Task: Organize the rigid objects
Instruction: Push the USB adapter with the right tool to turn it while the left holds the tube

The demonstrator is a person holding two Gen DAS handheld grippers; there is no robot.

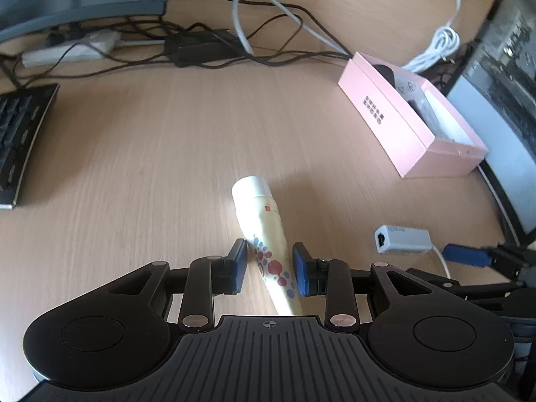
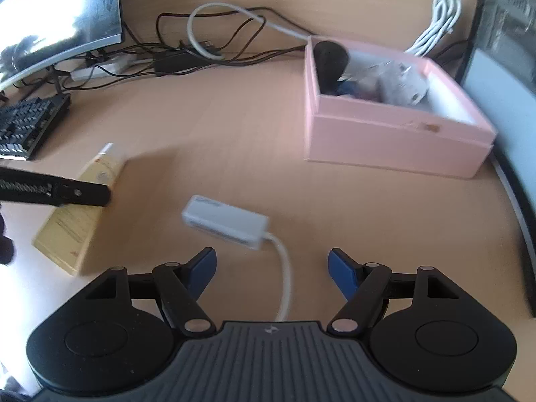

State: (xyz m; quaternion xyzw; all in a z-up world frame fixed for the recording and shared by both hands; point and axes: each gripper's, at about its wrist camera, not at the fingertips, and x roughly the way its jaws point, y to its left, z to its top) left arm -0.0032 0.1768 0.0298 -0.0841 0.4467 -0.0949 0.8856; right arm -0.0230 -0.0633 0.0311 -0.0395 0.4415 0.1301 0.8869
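Note:
A cream tube (image 1: 264,231) with red and blue dots and a white cap lies between the blue pads of my left gripper (image 1: 269,266); the jaws stand close on both its sides, seemingly shut on it. It also shows in the right wrist view (image 2: 83,201), low over the desk, with the left gripper's finger (image 2: 83,194) across it. A white network adapter (image 2: 224,222) with its cable lies on the desk just ahead of my right gripper (image 2: 271,268), which is open and empty. A pink open box (image 2: 385,134) holding several objects stands at the right.
A keyboard (image 1: 20,140) is at the left. A monitor (image 2: 57,16) and tangled black cables (image 1: 207,47) are at the back. A coiled white cable (image 2: 439,20) lies behind the box. A second screen (image 1: 502,100) stands at the right edge.

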